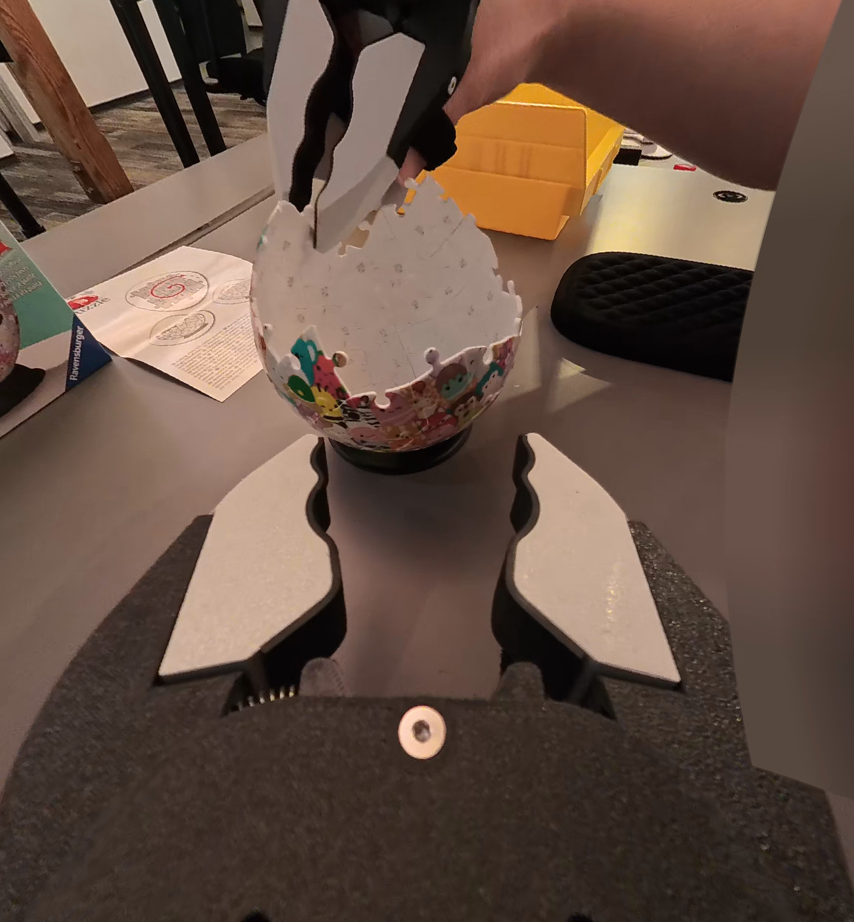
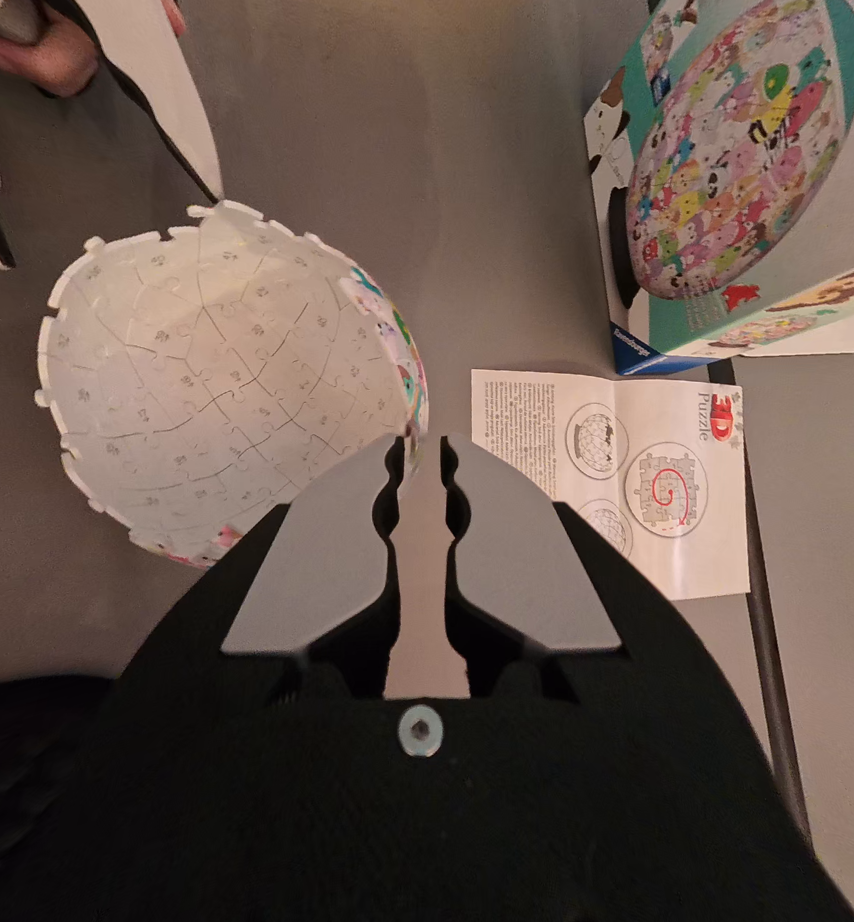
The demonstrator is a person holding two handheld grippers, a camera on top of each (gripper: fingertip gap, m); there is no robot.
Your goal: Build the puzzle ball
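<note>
Right wrist view: jaws beside puzzle ball (image 2: 225,389) rim

Half-built puzzle ball (image 1: 385,319), an open shell seated upright on a low black ring stand (image 1: 400,456) on the grey table. Outside printed with bright cartoon creatures, inside plain white with small numbers on each piece. Jagged rim of interlocking tabs, rising highest on the far side.

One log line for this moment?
left gripper open, empty | right gripper nearly closed at ball rim | ball unfinished, on stand
</note>
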